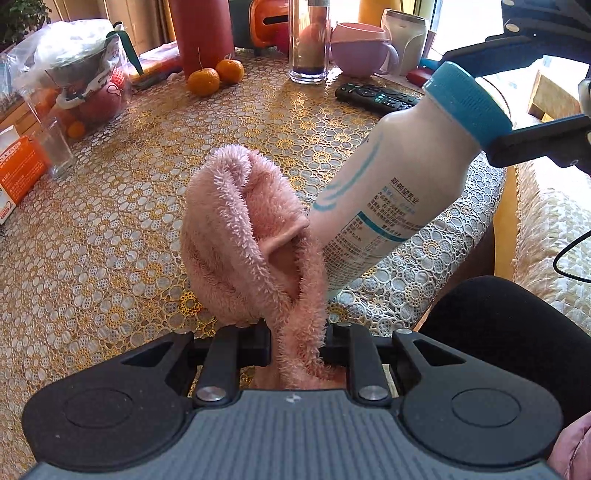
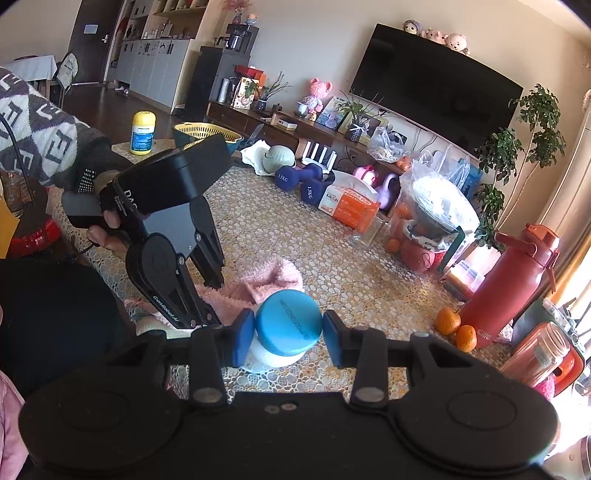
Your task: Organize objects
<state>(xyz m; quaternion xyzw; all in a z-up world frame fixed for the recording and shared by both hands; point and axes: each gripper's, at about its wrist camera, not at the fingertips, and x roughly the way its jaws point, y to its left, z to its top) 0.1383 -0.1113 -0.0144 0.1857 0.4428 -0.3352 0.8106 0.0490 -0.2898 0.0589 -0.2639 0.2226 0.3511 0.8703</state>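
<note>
L claw (image 1: 295,343) is clamped on a pink fuzzy cloth (image 1: 243,229) — the cloth bunches up ahead of the fingers and a strip of it runs back between them toward the camera. In the R wrist view the same claw (image 2: 214,291) comes in from the left, tilted down, held by a hand (image 2: 107,229) in a patterned sleeve, w/ the cloth (image 2: 266,280) under its tips on or just above the counter (image 2: 332,266). R claw (image 2: 288,332) is clamped on a white bottle (image 1: 384,192) at its blue cap (image 2: 288,321): one blue pad (image 2: 242,339) presses each side of the cap. In the L wrist view the bottle leans, cap up and to the right in the R claw (image 1: 491,122), lower end down by the cloth and touching it; the base itself is hidden behind the cloth, so can't tell if it sits on the counter. The counter has a gold lace-pattern cover. Farther back on it: two tangerines (image 1: 214,77) beside a red flask (image 1: 201,33), a remote (image 1: 376,98), a clear tumbler (image 1: 308,40), a pink cup (image 1: 362,48), an empty glass (image 1: 55,147), an orange box (image 1: 22,166) and a plastic bag of stuff (image 1: 74,70). R wrist view also shows blue dumbbells (image 2: 303,181) and a yellow-lidded jar (image 2: 142,133) at the far edge.
</note>
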